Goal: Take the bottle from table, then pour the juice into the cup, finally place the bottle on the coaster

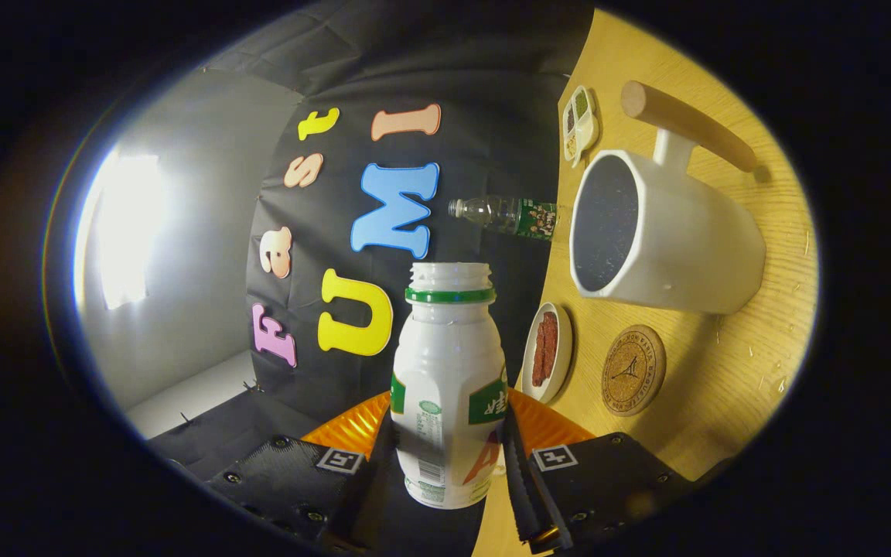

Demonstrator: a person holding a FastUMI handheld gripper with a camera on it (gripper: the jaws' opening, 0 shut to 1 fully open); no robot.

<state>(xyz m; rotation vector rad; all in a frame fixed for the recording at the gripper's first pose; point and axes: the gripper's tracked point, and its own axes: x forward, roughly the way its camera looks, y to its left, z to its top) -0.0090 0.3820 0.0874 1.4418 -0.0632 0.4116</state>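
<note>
While the gripper (445, 472) pinched the open bottle (448, 387) between both fingers, rolled onto its side as if for pouring, its mouth stopped short of the white cup (693, 240); the cork coaster (633, 370) lay bare beside the cup, mid-table.

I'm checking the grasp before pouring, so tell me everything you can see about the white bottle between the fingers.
The bottle is small, white and plastic-looking, with a waisted body, a green ring below a threaded neck and a green and white printed label. Its cap is off and the mouth is open. It sits gripped between the two fingers, which press on its lower sides. In this rolled view the table stands on edge, so the bottle lies sideways to it, mouth level with the cup.
</note>
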